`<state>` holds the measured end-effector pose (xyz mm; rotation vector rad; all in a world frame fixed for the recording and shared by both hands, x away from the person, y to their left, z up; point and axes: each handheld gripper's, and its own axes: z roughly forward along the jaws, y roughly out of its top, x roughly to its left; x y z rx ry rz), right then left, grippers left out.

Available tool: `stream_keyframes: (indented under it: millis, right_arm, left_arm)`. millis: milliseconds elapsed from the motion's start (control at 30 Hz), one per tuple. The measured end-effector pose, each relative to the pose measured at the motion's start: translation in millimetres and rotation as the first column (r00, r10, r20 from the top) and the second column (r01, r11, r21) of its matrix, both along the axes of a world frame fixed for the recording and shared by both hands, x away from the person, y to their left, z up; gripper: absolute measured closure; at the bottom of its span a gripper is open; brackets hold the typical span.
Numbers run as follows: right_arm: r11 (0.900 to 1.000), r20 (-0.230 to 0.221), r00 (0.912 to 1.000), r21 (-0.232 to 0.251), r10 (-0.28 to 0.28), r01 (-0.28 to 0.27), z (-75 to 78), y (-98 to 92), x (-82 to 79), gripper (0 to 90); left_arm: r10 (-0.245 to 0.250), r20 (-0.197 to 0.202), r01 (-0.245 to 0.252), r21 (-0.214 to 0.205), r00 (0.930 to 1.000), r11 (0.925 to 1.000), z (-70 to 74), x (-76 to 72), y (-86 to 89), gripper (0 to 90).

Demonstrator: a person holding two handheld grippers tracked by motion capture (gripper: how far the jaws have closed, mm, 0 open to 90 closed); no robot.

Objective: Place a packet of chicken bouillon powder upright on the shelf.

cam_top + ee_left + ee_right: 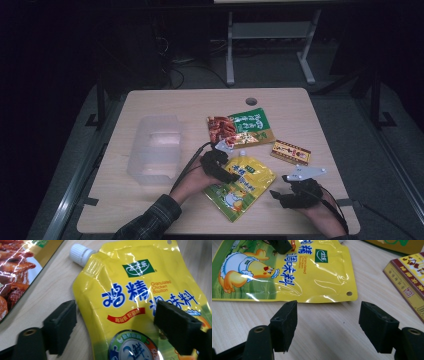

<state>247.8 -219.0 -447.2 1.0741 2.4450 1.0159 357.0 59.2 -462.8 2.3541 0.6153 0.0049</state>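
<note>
Worktop: pale wood grain, rounded corners, lying under everything else.

Clear plastic bin: sitting empty-looking at the left half of the worktop, well apart from the packets.

Yellow pouch: lying flat, front-centre of the worktop, between the two grippers. Glossy yellow upper part with blue Chinese lettering, a green logo patch and "Granulated Chicken Bouillon" in small print; lower part turning green with a cartoon chick in a white bonnet. White screw cap sticking out at one top corner; a small punched hole at the other top corner. Long axis running diagonally in the high view, green end toward the person's edge at lower left, top end pointing away and to the right, cap end nearest the green packet.

Green packet: lying flat just beyond the pouch, showing a red meat picture.

Small red-and-gold box: lying right of the pouch, apart from it.

Left gripper: fingers standing apart, straddling the pouch's left edge, one over bare wood, one over the printed face; not pressing it.

Right gripper: fingers released, hovering over bare worktop just short of the pouch's top edge, holding nothing.
</note>
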Motion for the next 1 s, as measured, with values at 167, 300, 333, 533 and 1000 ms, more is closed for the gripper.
stream_keyframes:
  millis: [167,300,333,533,1000]
  right_arm:
    - [0.9999,0.012,0.9999,-0.009,0.007,-0.007,-0.1,0.9,0.8,31.5]
    - [1.0000,0.020,0.9998,-0.009,0.003,-0.003,1.0,0.9,0.5,31.6]
    - [1.0000,0.019,0.9998,-0.008,-0.003,0.003,1.2,0.7,0.2,31.7]
    - [0.9999,0.025,0.9996,-0.005,-0.016,0.016,2.4,-1.1,0.2,31.8]
    - [0.9995,0.038,0.9988,0.007,-0.031,0.031,4.5,-5.7,1.0,31.3]
  left_arm:
    - [0.010,-0.002,-0.010,0.005,0.9999,0.9999,1.8,-2.6,-1.1,31.8]
    - [0.012,0.009,-0.012,0.030,0.9999,0.9995,3.7,-0.6,2.5,53.1]
    - [0.015,0.014,-0.016,0.036,0.9998,0.9992,4.0,-0.6,2.9,57.4]
    - [0.028,0.029,-0.030,0.047,0.9992,0.9985,3.8,-0.7,4.2,78.1]
    - [0.077,-0.005,-0.077,-0.070,0.9970,0.9945,8.2,1.0,14.9,89.4]
